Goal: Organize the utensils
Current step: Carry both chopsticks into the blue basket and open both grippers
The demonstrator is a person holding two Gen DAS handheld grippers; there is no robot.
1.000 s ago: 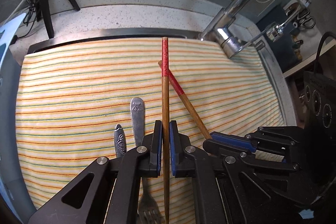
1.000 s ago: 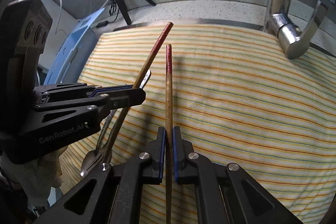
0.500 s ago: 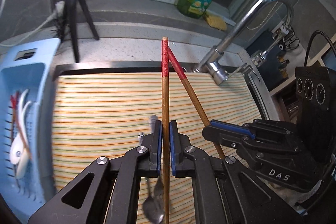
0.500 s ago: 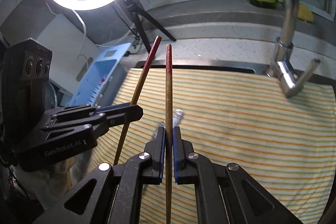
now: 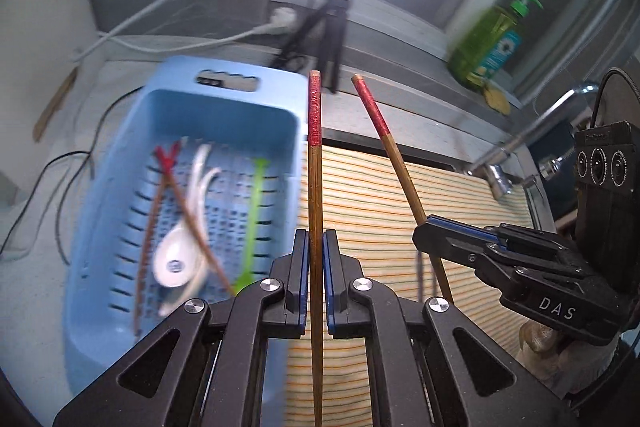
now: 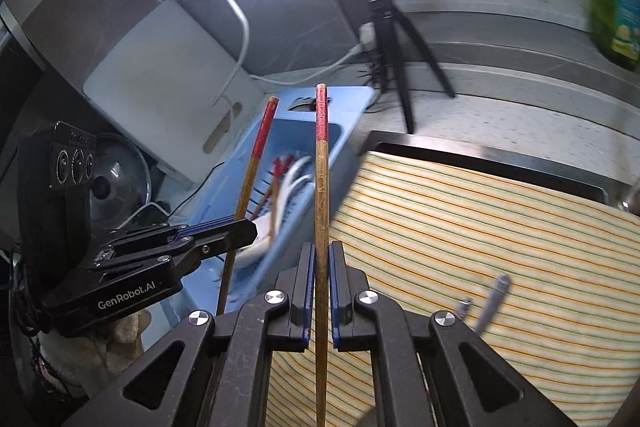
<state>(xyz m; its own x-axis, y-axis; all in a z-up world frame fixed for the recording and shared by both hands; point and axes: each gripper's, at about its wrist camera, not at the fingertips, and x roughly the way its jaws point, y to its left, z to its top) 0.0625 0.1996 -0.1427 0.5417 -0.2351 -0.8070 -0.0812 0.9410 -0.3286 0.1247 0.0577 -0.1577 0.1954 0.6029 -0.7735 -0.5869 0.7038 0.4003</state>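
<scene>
The blue basket (image 5: 120, 211) and its contents are motion-blurred; both held chopsticks' (image 5: 315, 207) lower ends run off the bottom edge.

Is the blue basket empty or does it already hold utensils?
Not empty: the blue basket holds white spoons, red-tipped chopsticks, a green utensil.

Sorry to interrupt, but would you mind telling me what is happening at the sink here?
A person is tidying utensils with two handheld grippers. The left gripper is shut on one red-tipped chopstick, and the right gripper is shut on a second chopstick. Both are held in the air near the blue basket, which already holds chopsticks, white spoons and a green utensil. Two metal utensils lie on the striped cloth over the sink.
</scene>
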